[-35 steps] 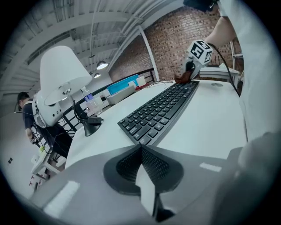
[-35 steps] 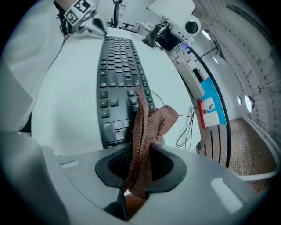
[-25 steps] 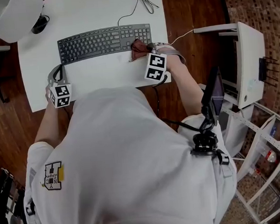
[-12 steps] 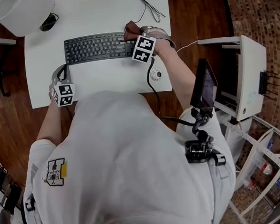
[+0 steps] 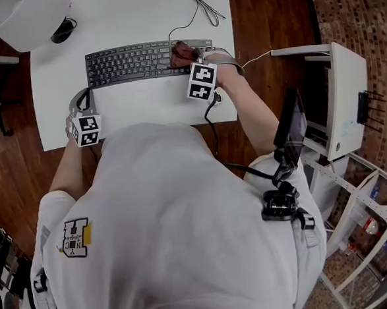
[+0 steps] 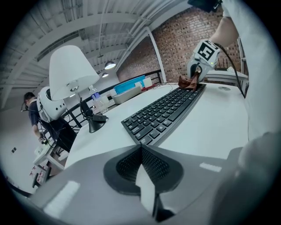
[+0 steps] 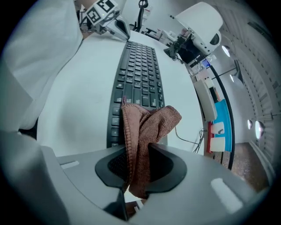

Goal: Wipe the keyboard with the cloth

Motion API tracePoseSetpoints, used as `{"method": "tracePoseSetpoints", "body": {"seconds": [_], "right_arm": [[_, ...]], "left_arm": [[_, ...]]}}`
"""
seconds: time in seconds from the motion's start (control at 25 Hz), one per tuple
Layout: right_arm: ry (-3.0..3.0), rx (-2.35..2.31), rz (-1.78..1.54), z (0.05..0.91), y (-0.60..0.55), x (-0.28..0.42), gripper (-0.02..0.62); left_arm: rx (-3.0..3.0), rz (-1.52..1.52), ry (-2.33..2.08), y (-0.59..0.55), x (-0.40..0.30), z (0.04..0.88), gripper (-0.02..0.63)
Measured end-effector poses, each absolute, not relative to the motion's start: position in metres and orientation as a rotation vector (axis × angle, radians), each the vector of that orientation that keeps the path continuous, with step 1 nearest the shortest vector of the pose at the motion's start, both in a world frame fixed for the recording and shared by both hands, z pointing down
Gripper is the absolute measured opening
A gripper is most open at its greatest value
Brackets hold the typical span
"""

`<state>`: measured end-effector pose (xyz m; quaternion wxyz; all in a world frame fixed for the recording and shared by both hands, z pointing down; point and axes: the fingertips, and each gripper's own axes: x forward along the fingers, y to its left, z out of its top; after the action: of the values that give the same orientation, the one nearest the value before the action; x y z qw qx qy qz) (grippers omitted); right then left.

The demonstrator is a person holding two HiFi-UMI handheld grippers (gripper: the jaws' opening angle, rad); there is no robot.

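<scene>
Brown knit cloth [image 7: 147,125], crumpled, black keyboard [image 7: 138,74]

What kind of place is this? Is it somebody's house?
Probably an office or workshop, not a house: a red brick wall, bare grey roof beams, and a white desk with a black keyboard.

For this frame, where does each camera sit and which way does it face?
Head view: on the person's head, facing steeply down at table, keyboard, torso, left tool, right tool.
Left gripper view: on the left tool, facing along the keyboard toward the right tool; torso at right.
Right gripper view: on the right tool, facing past its clamped cloth toward the left tool; torso at left.
Shared: all show the keyboard.
</scene>
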<state>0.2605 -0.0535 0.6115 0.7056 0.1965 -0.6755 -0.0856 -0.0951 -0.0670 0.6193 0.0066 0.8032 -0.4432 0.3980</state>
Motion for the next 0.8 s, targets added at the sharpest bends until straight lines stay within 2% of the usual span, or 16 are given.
{"method": "tracePoseSetpoints", "body": {"seconds": [0.48,0.8], "right_arm": [[-1.553,0.232,-0.121,0.619,0.015,0.246,0.083],[-1.544,0.546,-0.206,0.585,-0.115,0.240,0.084]], "left_arm": [[2.515,1.239,-1.389,-0.066,-0.096,0.621,0.000],[2.503,1.239,-1.393,-0.067,-0.095,0.620,0.000]]}}
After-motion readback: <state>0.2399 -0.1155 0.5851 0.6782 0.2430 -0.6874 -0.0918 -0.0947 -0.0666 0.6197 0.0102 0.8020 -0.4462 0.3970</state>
